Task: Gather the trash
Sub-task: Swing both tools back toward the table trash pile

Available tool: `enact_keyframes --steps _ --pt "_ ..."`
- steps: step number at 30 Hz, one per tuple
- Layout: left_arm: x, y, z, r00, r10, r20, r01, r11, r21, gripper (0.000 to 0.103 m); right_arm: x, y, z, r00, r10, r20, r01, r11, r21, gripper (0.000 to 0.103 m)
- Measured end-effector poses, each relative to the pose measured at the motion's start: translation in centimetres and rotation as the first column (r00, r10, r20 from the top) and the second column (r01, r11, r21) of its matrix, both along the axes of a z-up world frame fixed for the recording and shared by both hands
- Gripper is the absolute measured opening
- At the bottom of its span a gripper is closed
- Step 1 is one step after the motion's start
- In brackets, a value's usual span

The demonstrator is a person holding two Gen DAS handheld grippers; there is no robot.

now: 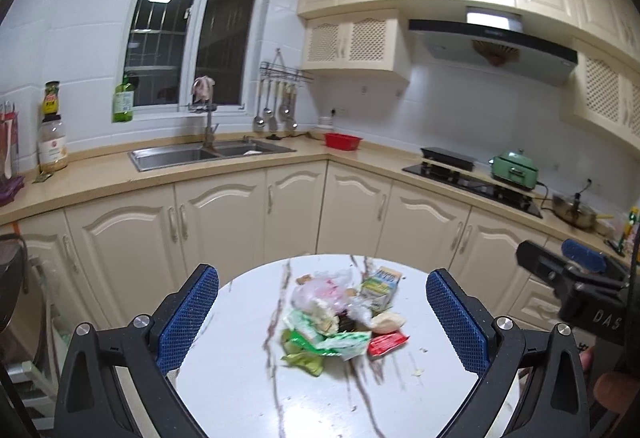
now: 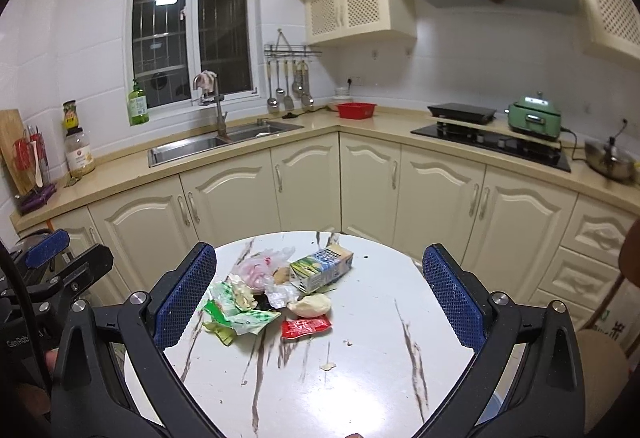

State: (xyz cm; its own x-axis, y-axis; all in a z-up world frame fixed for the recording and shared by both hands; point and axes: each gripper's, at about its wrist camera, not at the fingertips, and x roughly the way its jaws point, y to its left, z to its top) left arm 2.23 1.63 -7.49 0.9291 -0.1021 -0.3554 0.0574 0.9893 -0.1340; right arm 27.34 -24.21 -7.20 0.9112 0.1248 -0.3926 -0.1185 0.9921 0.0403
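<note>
Nothing looks collected yet: the trash sits in one loose heap on the round white marble-veined table (image 2: 360, 358), and both grippers hang above the near edge holding nothing. The left gripper (image 1: 322, 318) has its blue-padded jaws spread wide, the heap lying ahead between them; the right gripper (image 2: 320, 298) is likewise spread and empty, with the heap ahead and towards its left finger. Taking the heap from left to right in the right wrist view: crumpled green-and-white plastic wrappers (image 2: 240, 318) lie just beside the left finger, a clear-and-pink crumpled plastic bag (image 2: 260, 266) behind them, a flat red sauce sachet (image 2: 306, 328) nearest the gripper, a pale lump of food scrap (image 2: 310, 305) touching the pile, and a green-and-blue drink carton (image 2: 322, 268) lying on its side farthest ahead. A few crumbs (image 2: 329, 366) are scattered apart from it. No bin or bag to receive the trash is in view, so the whole job appears to remain.
</note>
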Motion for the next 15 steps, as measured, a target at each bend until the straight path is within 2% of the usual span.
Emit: enact_keyframes --steps 6,11,15 --pt "0.8 -0.7 -0.6 0.998 0.021 -0.056 -0.020 1.000 0.002 0.102 0.9 -0.3 -1.4 0.999 -0.005 -0.047 0.004 1.000 -0.008 0.103" --pt "4.8 -0.4 -0.4 0.994 0.022 -0.111 -0.022 1.000 0.000 0.102 2.6 -0.8 -3.4 0.994 -0.006 -0.112 0.004 1.000 -0.025 0.103" --pt "8.0 -0.3 -1.6 0.984 0.014 -0.177 -0.015 1.000 -0.005 0.102 5.0 -1.3 -6.5 0.978 -0.007 -0.208 0.001 1.000 -0.030 0.103"
